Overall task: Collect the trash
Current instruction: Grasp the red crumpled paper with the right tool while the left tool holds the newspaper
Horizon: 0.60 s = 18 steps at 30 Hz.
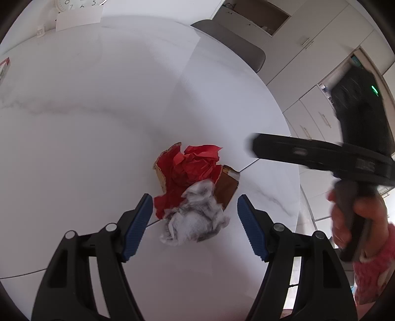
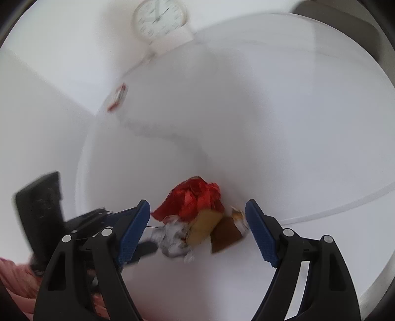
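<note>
A heap of trash lies on the white round table [image 1: 98, 123]: crumpled red paper [image 1: 190, 170], a grey-white crumpled tissue [image 1: 197, 214] and torn brown cardboard [image 1: 227, 190]. My left gripper [image 1: 195, 212] is open, its blue pads on either side of the tissue, just above it. In the right wrist view the same red paper [image 2: 195, 197], tissue [image 2: 172, 237] and cardboard [image 2: 222, 234] lie between the open fingers of my right gripper [image 2: 197, 217]. The right gripper's body [image 1: 321, 153] shows in the left wrist view at the right, held in a hand.
A clock [image 2: 158, 19] and white card [image 1: 79, 17] stand at the table's far edge. A small red-and-white box [image 2: 118, 96] lies near the table's left edge. A grey chair [image 1: 234, 42] and white cabinets [image 1: 308, 49] stand beyond the table.
</note>
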Each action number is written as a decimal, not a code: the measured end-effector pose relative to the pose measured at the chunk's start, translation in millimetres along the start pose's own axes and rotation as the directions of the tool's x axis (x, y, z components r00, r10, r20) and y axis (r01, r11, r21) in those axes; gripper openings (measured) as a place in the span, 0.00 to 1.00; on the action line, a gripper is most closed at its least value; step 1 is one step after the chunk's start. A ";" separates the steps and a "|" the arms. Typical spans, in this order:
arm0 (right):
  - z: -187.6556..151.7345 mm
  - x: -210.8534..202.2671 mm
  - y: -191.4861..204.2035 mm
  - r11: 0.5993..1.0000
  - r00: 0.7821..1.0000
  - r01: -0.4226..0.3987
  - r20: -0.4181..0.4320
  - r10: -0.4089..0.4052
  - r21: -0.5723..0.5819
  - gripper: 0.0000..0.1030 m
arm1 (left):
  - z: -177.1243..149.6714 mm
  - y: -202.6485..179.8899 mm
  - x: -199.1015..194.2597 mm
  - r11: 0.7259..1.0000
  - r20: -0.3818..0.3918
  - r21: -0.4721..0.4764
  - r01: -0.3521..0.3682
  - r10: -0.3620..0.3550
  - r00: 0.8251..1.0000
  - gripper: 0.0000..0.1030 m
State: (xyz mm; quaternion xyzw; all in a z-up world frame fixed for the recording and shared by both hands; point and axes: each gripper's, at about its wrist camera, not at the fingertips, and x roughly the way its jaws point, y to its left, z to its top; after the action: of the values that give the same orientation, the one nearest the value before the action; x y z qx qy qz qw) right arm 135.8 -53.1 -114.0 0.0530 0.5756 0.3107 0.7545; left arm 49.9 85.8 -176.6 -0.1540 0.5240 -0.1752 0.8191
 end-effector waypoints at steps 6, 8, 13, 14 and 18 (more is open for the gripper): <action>18.0 62.4 22.2 0.991 0.985 0.045 -0.159 -0.064 -0.124 0.77 | -4.4 3.0 -8.5 1.000 0.001 0.000 -0.002 0.002 1.000 0.66; 19.1 76.5 27.1 0.984 0.976 0.077 -0.190 -0.108 -0.163 0.74 | -6.2 5.3 -10.2 1.000 -0.005 -0.002 0.001 -0.001 1.000 0.66; 17.4 84.6 35.6 0.971 0.971 0.084 -0.200 -0.130 -0.223 0.34 | -13.1 10.6 -10.7 1.000 -0.029 -0.008 0.005 -0.005 1.000 0.66; 18.0 83.9 36.3 0.970 0.972 0.088 -0.193 -0.133 -0.228 0.28 | -13.9 10.2 -9.9 1.000 -0.035 -0.010 0.005 -0.005 0.999 0.66; 23.6 67.0 37.6 0.980 0.989 0.063 -0.122 -0.087 -0.189 0.26 | -22.5 6.3 -11.3 1.000 -0.052 0.010 0.016 -0.015 0.999 0.66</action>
State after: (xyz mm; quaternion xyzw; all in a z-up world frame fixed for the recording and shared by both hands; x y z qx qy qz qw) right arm 151.4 19.1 -145.6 -0.0594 0.5937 0.3367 0.7285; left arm 25.8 94.9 -179.3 -0.1491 0.5429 -0.1885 0.8047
